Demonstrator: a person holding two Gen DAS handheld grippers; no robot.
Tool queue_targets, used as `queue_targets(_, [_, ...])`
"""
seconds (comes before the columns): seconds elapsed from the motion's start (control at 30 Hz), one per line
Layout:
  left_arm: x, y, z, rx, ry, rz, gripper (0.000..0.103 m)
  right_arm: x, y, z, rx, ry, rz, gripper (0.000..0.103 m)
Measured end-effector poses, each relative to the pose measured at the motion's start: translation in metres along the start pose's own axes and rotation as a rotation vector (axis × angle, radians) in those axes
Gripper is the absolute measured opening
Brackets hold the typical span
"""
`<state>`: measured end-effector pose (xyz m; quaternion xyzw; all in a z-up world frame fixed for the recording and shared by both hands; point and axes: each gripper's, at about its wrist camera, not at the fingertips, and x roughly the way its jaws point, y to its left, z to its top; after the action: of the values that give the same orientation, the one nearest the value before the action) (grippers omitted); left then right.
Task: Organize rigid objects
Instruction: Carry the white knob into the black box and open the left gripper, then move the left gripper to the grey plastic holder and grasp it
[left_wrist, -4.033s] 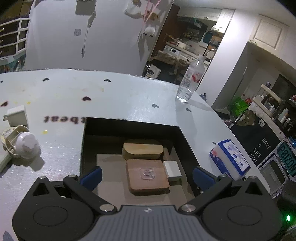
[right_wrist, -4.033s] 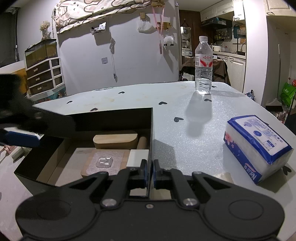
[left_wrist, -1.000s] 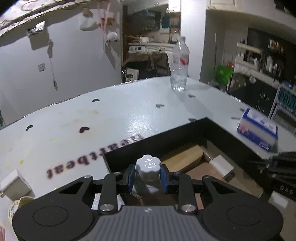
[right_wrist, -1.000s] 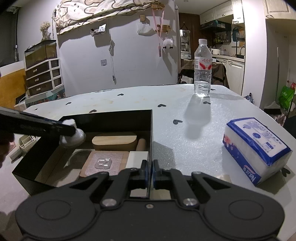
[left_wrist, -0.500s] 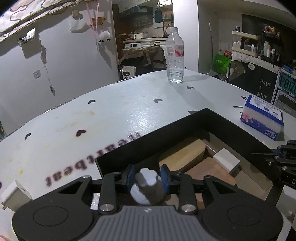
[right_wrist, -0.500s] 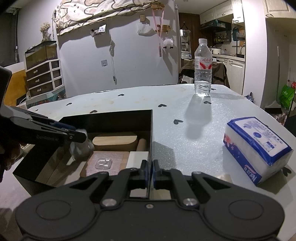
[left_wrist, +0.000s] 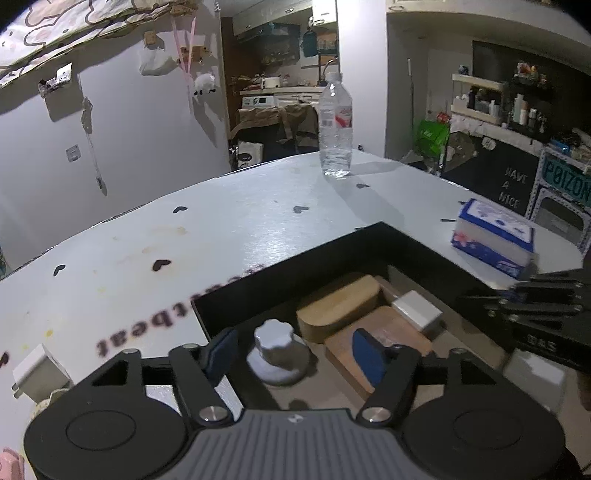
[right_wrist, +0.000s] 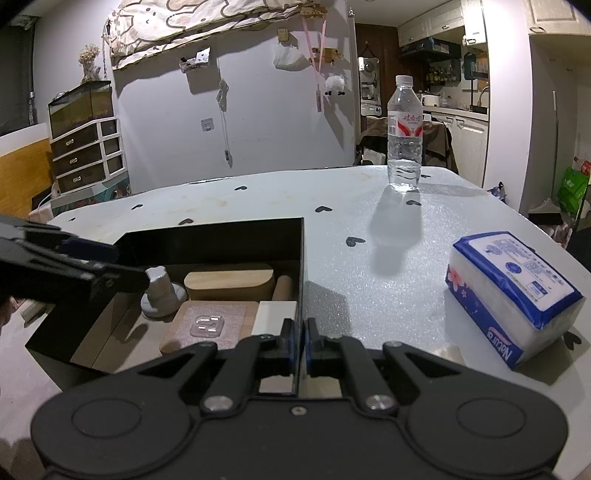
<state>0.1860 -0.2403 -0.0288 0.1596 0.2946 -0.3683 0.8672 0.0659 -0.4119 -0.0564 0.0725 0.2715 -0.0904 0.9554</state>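
This is a lived-in home. The tabletop (right_wrist: 258, 206) is white, dotted with small black hearts. At eleven o'clock a cartoon-print cloth (right_wrist: 207, 22) hangs high on the wall, and at nine o'clock stands a chest of drawers (right_wrist: 86, 155) with a glass tank on top. At one o'clock a doorway opens onto kitchen cabinets (right_wrist: 467, 133) and cluttered shelves (left_wrist: 495, 99).

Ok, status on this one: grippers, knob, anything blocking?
Left gripper open, knob released inside box. Right gripper shut on box wall. Nothing blocking.
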Motion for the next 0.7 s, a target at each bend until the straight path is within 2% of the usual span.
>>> queue_targets(0.13, [-0.015, -0.004, -0.005, -0.010, -0.019, -0.020, 0.087, 0.000, 0.000, 0.000, 0.002, 0.002, 0.000, 0.006])
queue_targets(0.43, [-0.046, -0.008, -0.017, -0.033, -0.068, -0.035, 0.100, 0.001, 0.002, 0.001, -0.003, 0.006, -0.012, 0.006])
queue_targets(0.7, [-0.071, -0.002, -0.035, -0.068, -0.099, -0.030, 0.103, 0.001, 0.003, 0.001, -0.005, 0.009, -0.022, 0.006])
